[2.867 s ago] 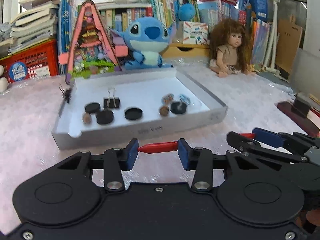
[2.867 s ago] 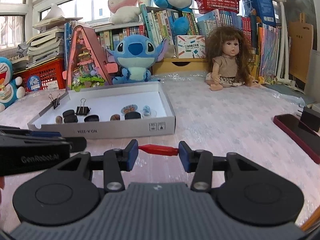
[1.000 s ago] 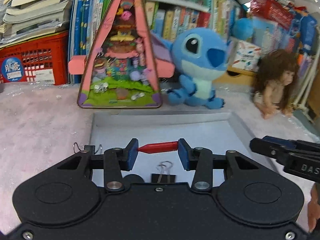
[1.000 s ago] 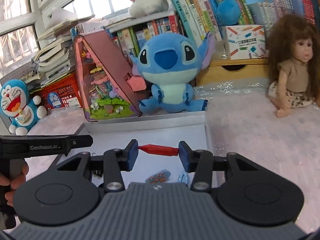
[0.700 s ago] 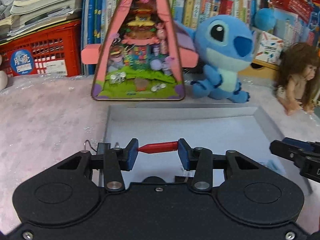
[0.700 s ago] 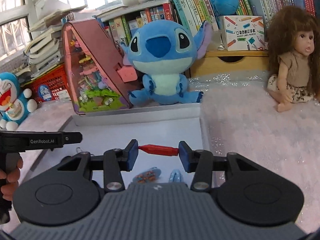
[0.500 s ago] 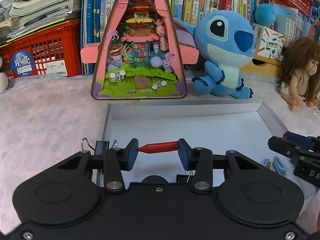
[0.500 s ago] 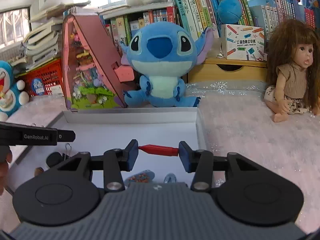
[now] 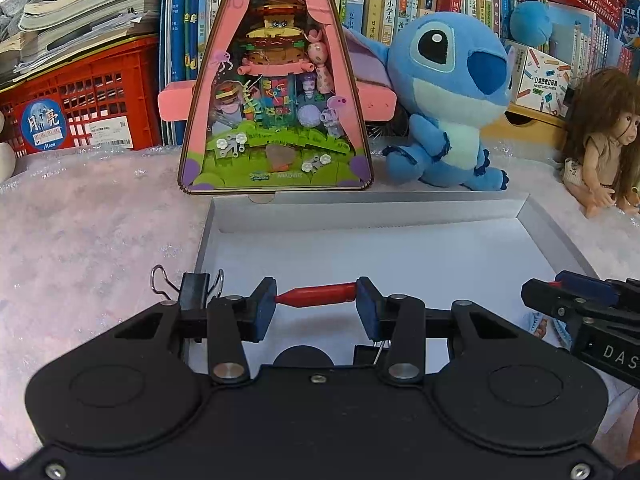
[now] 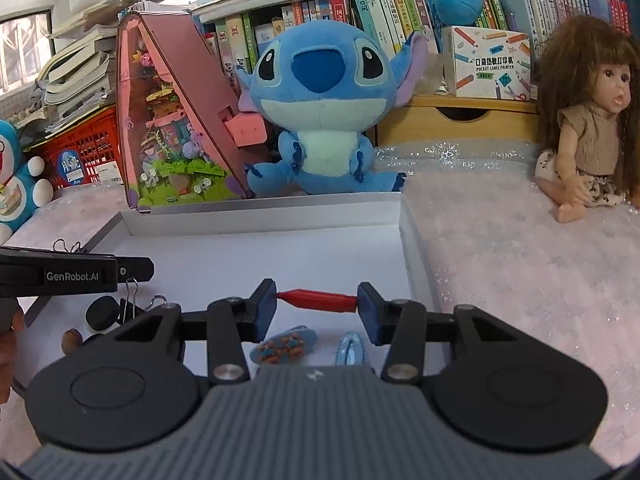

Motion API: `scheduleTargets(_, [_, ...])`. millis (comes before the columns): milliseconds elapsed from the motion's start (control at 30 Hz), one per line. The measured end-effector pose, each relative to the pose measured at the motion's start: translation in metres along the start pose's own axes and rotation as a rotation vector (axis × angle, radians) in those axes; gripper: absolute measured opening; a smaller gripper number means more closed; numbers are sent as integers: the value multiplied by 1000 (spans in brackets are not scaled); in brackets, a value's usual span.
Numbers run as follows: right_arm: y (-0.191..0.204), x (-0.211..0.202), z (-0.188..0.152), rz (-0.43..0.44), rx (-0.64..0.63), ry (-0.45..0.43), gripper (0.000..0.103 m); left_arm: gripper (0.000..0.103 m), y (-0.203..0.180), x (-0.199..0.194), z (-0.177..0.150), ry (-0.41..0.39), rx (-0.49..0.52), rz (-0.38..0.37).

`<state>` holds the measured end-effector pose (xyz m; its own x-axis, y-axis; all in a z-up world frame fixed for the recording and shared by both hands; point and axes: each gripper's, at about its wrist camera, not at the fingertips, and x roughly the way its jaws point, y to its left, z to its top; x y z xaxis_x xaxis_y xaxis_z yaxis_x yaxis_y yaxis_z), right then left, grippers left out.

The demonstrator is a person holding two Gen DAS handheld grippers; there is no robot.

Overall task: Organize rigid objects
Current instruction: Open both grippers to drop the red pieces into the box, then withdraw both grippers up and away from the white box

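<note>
Both claws have been carried forward over the white tray (image 9: 400, 256) since the earliest frames, when they hung short of its front wall.

Left claw (image 9: 316, 306) — fingers held apart around a red bar, nothing else gripped. Right claw (image 10: 317, 305) — likewise apart.

Tray contents: binder clip (image 9: 194, 286) clipped on the wall at 9 o'clock; black disc (image 10: 102, 313) and second binder clip (image 10: 128, 306) at 8 o'clock; patterned hair clip (image 10: 282, 346) and blue clip (image 10: 351, 350) at 6 o'clock, seen from the right wrist.

Behind the tray on the surface (image 10: 500, 264), at 12 o'clock: pink triangular box (image 9: 276, 80), blue plush (image 10: 320, 120). Doll (image 10: 588, 128) at 2 o'clock.
</note>
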<state>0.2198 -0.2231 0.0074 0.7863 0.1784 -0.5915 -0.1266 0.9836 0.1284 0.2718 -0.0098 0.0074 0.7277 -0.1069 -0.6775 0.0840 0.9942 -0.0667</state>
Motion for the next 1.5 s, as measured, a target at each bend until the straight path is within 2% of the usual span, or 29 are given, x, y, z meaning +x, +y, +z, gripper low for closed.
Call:
scheduleTargets(133, [0,-2,1,7,7,-9,54,48,-3,-1,-1,4,4,2])
scheduleTargets(200, [0,-3,1,14,13,-13,63,53,-4,-2,-1,2,7,5])
scheduleTargets(367, [2,-7,2,12,13,-23,68,73,-9,-10,-1,-15,35,6])
scheduleTargets(867, [8,-35,6,10,0,-60,84,84,-14,-45,-6,-45,27,-11])
scheduleTargets(1233, [12,-60,-2,-19,-3,-68,89,86,-14,-80,-16,-73,26,-31])
scheduleTargets(1500, [11,-84,-17,-32,-1,-85,93,87,-11,-110,-40,-97,13,-56])
